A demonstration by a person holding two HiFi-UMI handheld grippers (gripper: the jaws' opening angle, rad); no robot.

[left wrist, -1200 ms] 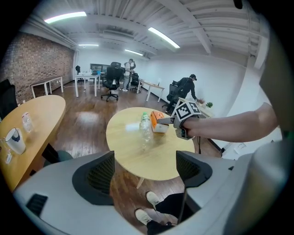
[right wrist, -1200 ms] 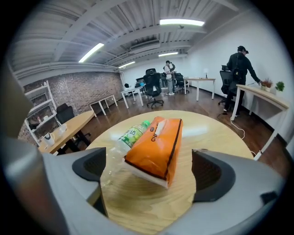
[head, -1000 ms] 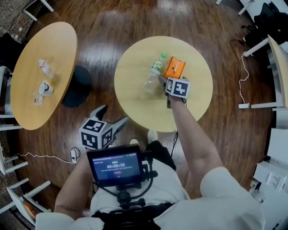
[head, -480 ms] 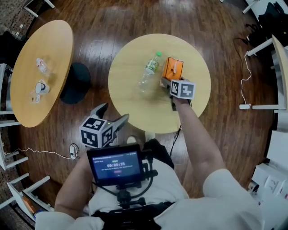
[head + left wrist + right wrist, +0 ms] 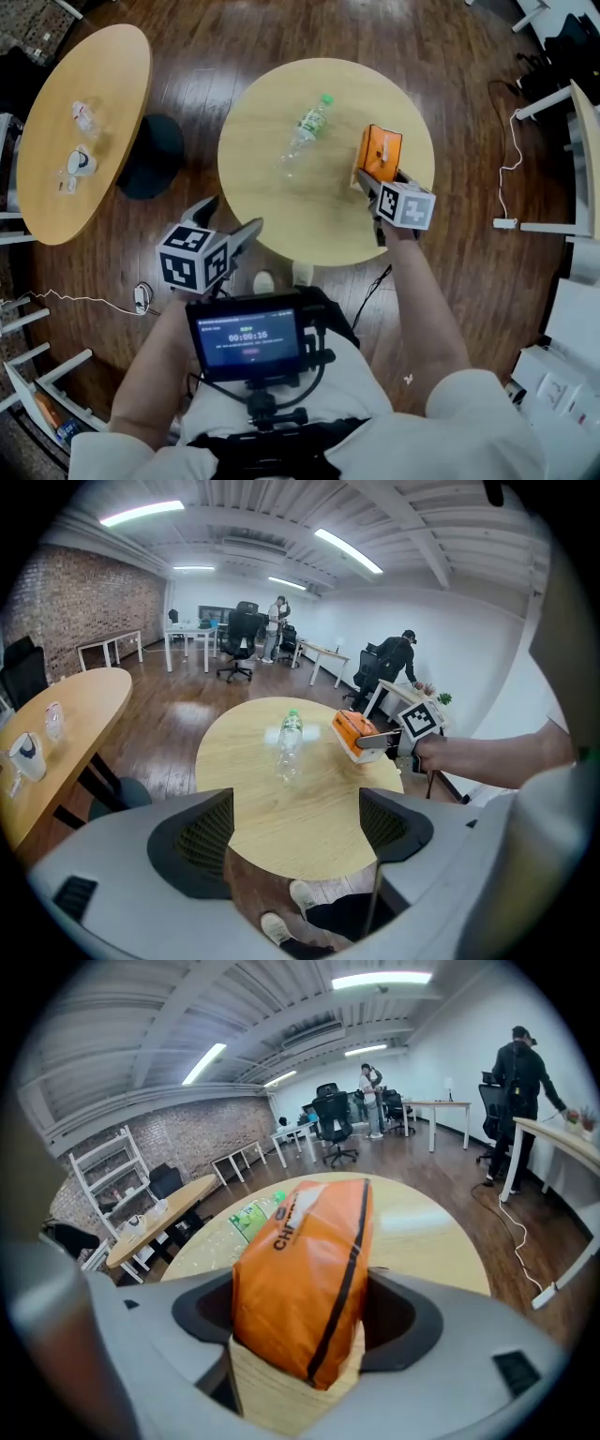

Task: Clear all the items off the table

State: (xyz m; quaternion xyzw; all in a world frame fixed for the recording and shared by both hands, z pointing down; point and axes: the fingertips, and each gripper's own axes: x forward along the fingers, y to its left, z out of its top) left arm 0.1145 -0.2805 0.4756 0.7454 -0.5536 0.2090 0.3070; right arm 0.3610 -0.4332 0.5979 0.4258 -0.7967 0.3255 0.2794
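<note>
Cleared: nothing yet taken off the round worktop | Held: orange snack bag, clamped by right claw just closed on it, at worktop's right side | Remaining: plastic bottle lying mid-worktop | Idle: left claw held wide, empty

The right claw is reaching forward and gripping an orange plastic packet, its jaws just closing on it; the left claw is hovering low, jaws apart.

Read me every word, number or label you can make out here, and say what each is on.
"00:00:16" on the screen at the person's chest; its smaller lines are blurred.
"CH", then unclear letters, on the orange packet.
The bottle label is too small to read.
</note>
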